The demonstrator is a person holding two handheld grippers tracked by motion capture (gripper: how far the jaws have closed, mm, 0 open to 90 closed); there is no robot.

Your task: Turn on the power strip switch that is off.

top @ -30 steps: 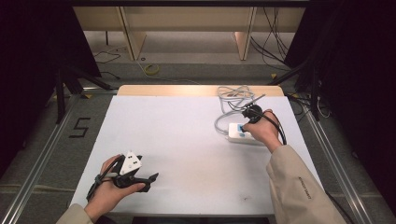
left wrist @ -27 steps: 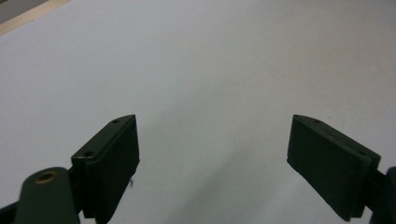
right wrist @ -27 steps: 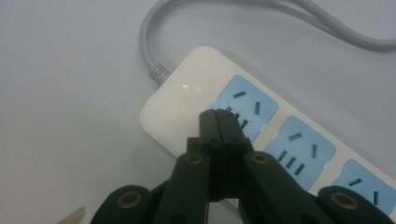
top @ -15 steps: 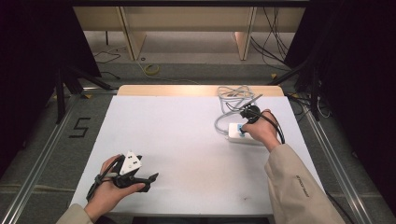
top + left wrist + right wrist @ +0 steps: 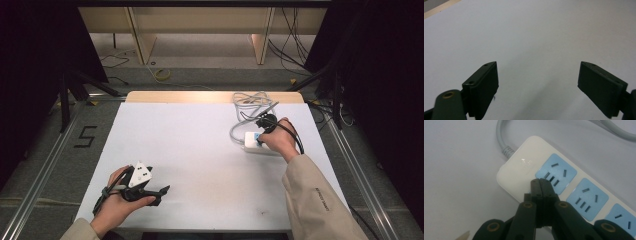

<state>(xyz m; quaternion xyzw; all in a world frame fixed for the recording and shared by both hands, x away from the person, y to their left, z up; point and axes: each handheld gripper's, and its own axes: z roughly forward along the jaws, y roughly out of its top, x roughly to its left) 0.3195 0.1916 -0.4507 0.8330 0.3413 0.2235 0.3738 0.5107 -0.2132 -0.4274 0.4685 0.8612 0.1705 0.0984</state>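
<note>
A white power strip [image 5: 529,170] with blue socket faces lies on the white table [image 5: 200,145] at the right, seen from above as the power strip [image 5: 248,141]. Its grey cable [image 5: 250,102] coils behind it toward the far edge. My right gripper [image 5: 540,182] is shut with nothing between its jaws, tips resting at the first blue socket [image 5: 556,173]; from above the right gripper [image 5: 260,132] sits over the strip's left end. My left gripper [image 5: 162,191] lies near the table's front left, and the left gripper [image 5: 537,80] stands open over bare table.
Beyond the table's far edge are a wooden strip [image 5: 180,96], floor cables [image 5: 162,75] and shelf legs. A floor mark "5" [image 5: 86,136] lies left of the table. Metal rails [image 5: 45,165] run along both sides.
</note>
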